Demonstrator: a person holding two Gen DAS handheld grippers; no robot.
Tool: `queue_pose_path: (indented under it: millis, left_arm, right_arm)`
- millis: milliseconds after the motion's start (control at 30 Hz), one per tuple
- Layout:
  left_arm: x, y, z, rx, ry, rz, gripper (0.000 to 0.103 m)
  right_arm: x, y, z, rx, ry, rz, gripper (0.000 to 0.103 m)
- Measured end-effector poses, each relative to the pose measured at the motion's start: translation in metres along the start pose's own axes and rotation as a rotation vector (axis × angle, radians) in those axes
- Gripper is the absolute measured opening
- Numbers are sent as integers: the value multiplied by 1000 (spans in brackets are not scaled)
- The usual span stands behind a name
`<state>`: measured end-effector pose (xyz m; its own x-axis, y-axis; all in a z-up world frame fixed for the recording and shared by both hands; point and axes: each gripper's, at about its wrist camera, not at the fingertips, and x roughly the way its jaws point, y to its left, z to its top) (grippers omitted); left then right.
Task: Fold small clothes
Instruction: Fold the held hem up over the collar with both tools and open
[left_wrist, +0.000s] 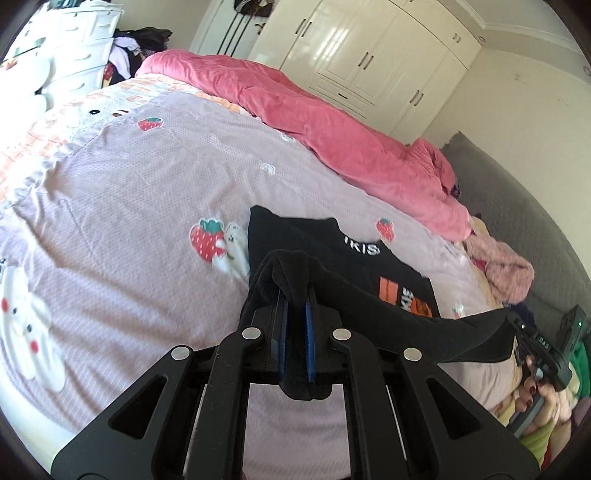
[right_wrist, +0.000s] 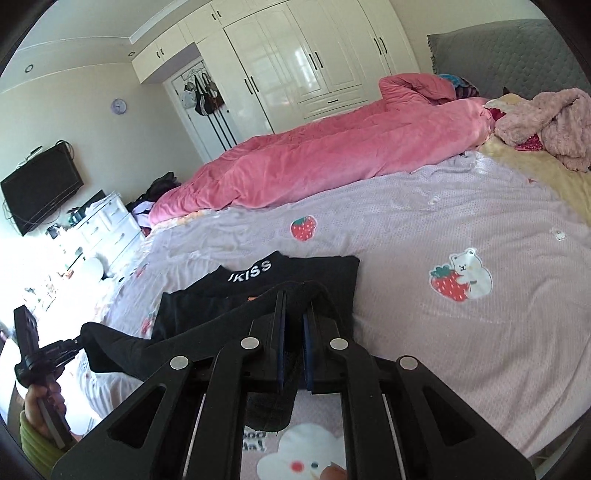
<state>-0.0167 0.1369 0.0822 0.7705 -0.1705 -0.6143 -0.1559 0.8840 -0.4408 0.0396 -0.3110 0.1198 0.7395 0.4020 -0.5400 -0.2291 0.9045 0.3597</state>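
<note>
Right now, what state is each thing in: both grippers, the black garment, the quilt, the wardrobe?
left gripper: shut on the black garment's near edge
right gripper: shut on the same edge
black garment: near edge lifted between both grippers, the rest flat on the bed sheet
pink quilt: bunched along the far side
wardrobe: doors closed

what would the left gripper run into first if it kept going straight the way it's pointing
Most likely the black garment itself: the left gripper is shut on one edge, and the rest lies just ahead on the lilac bedspread. Beyond that comes the pink duvet, though depth is hard to judge.
</note>
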Motion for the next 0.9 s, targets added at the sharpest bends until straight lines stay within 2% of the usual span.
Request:
queue_pose_path:
  millis: [500, 733, 900]
  left_arm:
    - [67, -2, 39, -22, -9, 41, 2]
    - [102, 8, 39, -12, 6, 70, 2]
    - [112, 15, 35, -3, 19, 71, 5]
  right_arm:
    - [74, -22, 31, 73, 47, -57, 7]
    - [114, -36, 15, 76, 89, -120, 7]
    - [130, -48, 5, 113, 114, -126, 8]
